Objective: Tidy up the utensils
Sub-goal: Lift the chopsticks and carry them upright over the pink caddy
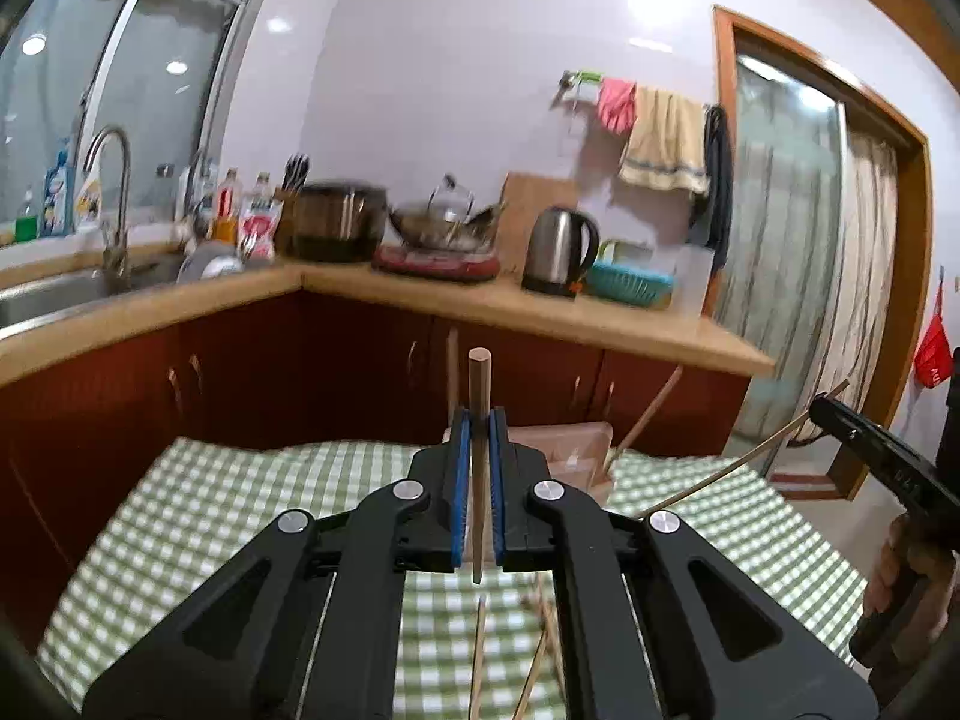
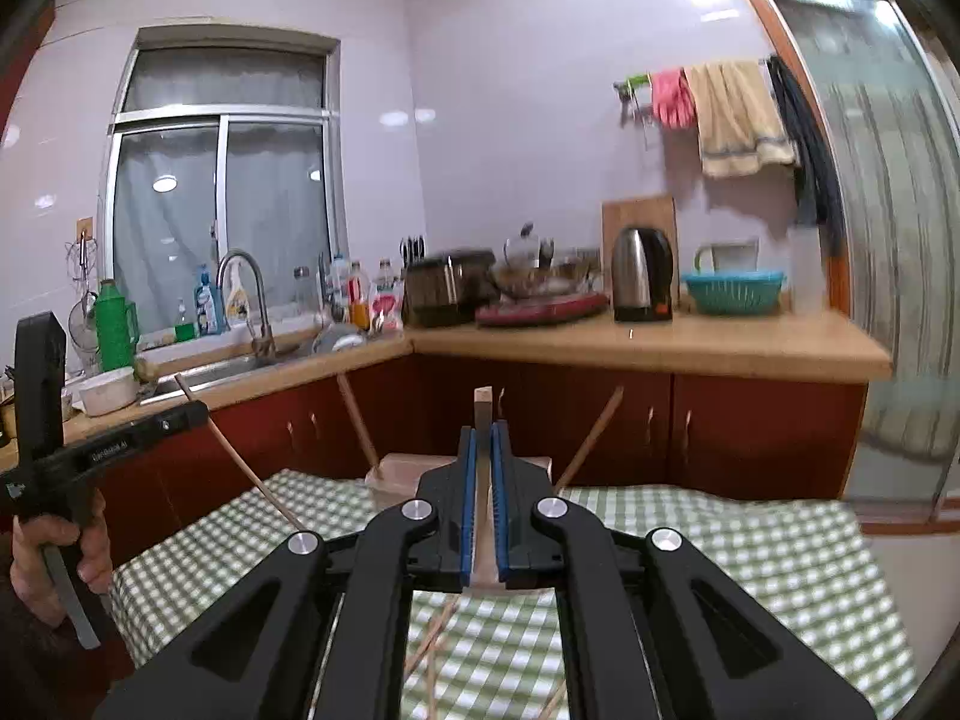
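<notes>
My left tongs (image 1: 478,420) are clamped on a round brown chopstick (image 1: 479,384), upright, above the checked cloth (image 1: 210,492). My right tongs (image 2: 483,435) pinch a paler, squarer chopstick (image 2: 483,405). More lie on the cloth; some lean in the box (image 2: 399,474) beyond.

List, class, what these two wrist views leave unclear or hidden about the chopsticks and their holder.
- Holder, left wrist view: mostly behind the left gripper; contents unseen.
- Loose chopsticks, right wrist view: cut by the bottom edge and right gripper; count unclear.
- Held chopstick, right wrist view: lower end hidden.
</notes>
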The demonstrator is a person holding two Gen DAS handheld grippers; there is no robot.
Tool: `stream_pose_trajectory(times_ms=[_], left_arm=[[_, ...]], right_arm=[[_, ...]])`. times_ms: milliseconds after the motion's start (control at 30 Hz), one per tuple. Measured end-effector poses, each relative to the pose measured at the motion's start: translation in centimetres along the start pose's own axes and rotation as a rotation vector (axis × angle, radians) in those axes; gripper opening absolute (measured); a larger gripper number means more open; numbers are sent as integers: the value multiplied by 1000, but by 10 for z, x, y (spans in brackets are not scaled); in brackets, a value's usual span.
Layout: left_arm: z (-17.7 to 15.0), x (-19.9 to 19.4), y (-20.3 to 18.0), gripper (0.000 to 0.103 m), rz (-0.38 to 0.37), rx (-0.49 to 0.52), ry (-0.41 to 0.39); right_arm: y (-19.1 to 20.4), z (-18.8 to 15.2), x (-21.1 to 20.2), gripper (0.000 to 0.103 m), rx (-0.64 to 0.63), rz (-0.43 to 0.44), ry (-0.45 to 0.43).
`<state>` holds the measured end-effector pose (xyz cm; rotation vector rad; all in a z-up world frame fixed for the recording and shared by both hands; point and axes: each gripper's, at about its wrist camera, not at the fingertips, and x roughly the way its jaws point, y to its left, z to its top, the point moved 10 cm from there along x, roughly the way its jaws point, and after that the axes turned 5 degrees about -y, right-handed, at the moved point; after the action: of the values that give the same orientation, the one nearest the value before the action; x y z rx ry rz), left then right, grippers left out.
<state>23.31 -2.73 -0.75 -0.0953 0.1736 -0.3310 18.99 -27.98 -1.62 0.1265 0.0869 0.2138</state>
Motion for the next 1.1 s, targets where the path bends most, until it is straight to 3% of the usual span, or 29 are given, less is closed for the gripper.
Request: stream_pose_trajectory(times_ms=[233,567,667,1000,1100], left_arm=[[41,25,-19,7,-17,43,-77],[45,85,-14,7,-29,21,-33],[44,88,-10,7,-55,-22,-11],[86,67,-16,7,-55,24,-108],[83,77,-14,7,-48,27,-90]], right_arm=[[-9,32,31,6,-27,-8,-52],[-24,13,89,6,1,3,47],[-26,2,97,6,7,3,68],[-27,1,104,6,17,5,71],[-29,-1,109,6,19,1,79]])
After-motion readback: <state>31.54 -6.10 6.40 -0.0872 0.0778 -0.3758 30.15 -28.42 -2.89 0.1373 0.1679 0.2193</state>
